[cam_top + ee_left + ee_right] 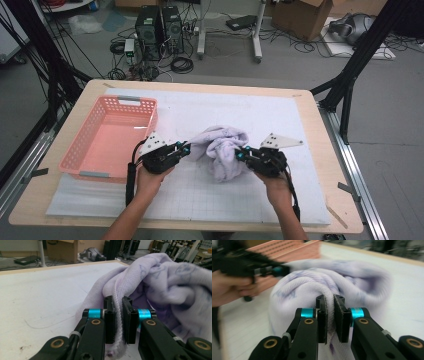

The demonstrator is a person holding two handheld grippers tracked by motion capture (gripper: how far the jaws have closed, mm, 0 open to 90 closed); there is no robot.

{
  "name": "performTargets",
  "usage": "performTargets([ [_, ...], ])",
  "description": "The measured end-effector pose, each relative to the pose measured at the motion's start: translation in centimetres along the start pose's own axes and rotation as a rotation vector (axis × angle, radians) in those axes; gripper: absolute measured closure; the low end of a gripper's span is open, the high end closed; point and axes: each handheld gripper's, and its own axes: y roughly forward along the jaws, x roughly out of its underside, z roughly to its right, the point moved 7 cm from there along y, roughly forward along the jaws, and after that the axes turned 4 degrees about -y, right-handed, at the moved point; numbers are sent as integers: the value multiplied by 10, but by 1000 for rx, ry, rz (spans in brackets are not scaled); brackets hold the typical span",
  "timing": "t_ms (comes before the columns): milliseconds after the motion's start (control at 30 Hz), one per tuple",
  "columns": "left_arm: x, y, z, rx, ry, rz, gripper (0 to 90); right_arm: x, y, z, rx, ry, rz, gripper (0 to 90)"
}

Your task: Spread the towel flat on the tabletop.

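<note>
A crumpled pale lilac cloth hangs bunched between my two grippers over the white mat. My left gripper pinches its left edge; in the left gripper view the ribbed hem of the cloth runs between the pads, and my left gripper is shut on it. My right gripper holds the right side. In the right gripper view a fold of the cloth is clamped in my right gripper, and the other hand's gripper shows blurred at the upper left.
A pink plastic basket with nothing inside stands on the left part of the table. Beyond the far edge, computer towers, cables and a cardboard box are on the floor. Black frame legs stand at right.
</note>
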Motion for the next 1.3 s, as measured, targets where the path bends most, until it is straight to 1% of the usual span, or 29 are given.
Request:
performTargets([
  [33, 0, 0, 0, -4, 1, -1, 825, -4, -6, 15, 60, 11, 14, 821],
  [67, 0, 0, -1, -12, 2, -2, 826, -5, -9, 22, 91, 20, 19, 821],
  [100, 0, 0, -1, -12, 2, -2, 826, -5, -9, 22, 91, 20, 19, 821],
  [133, 0, 0, -2, -21, 2, -1, 826, -6, -12, 29, 120, 32, 29, 821],
  [167, 0, 0, -4, -27, 0, 1, 827, -9, -21, 42, 174, 66, 57, 821],
  [233, -1, -2, -6, -34, -7, 4, 827, -9, -29, 55, 236, 85, 72, 820],
  [267, -1, -2, -7, -39, -8, 5, 827, -9, -29, 55, 236, 85, 72, 820],
  [300, -1, -2, -7, -40, -9, 6, 827, -5, -37, 68, 309, 93, 51, 821],
  [400, -1, -2, -7, -42, -6, 6, 827, 6, -49, 86, 410, 90, -5, 814],
  [433, -1, -2, -7, -42, -6, 6, 827, 6, -49, 86, 410, 90, -5, 814],
  [467, 0, -1, -7, -41, -6, 4, 826, 15, -54, 95, 462, 80, -62, 797],
  [533, 0, 0, -7, -42, -5, 3, 826, 23, -56, 98, 475, 79, -92, 752],
  [600, 0, 0, -7, -40, -6, 1, 826, 26, -58, 97, 471, 76, -93, 690],
  [667, 0, 0, -7, -42, -6, 3, 826, 26, -60, 91, 455, 69, -80, 600],
  [733, 0, 0, -7, -43, -4, 6, 827, 22, -62, 84, 428, 40, -48, 538],
  [767, -1, 1, -7, -44, -6, 8, 827, 22, -62, 84, 428, 40, -48, 538],
  [833, -4, 5, -8, -48, -2, 5, 828, 16, -61, 76, 368, 20, -32, 453],
  [867, -6, 7, -8, -50, -5, 6, 828, 13, -54, 71, 321, 1, -61, 401],
  [933, -12, 13, -8, -39, -20, 12, 828, 10, -44, 69, 276, -19, -69, 346],
  [967, -14, 17, -8, -39, -23, 2, 828, 10, -38, 69, 263, -26, -76, 327],
  [1000, -17, 21, -9, -46, -20, -12, 828, 10, -38, 69, 263, -26, -76, 327],
  [1033, -21, 26, -11, -52, -18, -17, 828, 9, -24, 69, 237, -54, -91, 312],
  [1100, -29, 37, -15, -65, -20, -27, 828, 7, -10, 69, 216, -68, -99, 289],
  [1133, -38, 48, -18, -79, -19, -34, 828, 4, -3, 70, 207, -80, -102, 284],
  [1167, -38, 48, -18, -79, -19, -34, 828, 2, 4, 71, 193, -82, -101, 278],
  [1200, -43, 53, -20, -85, -18, -33, 828, 0, 12, 73, 177, -84, -109, 269],
  [1233, -47, 59, -21, -87, -13, -34, 828, 0, 12, 73, 177, -84, -109, 269],
  [1267, -54, 68, -22, -88, -1, -18, 828, -2, 27, 76, 151, -92, -138, 258],
  [1300, -58, 72, -22, -88, 8, -18, 827, -4, 35, 77, 136, -101, -154, 252],
])
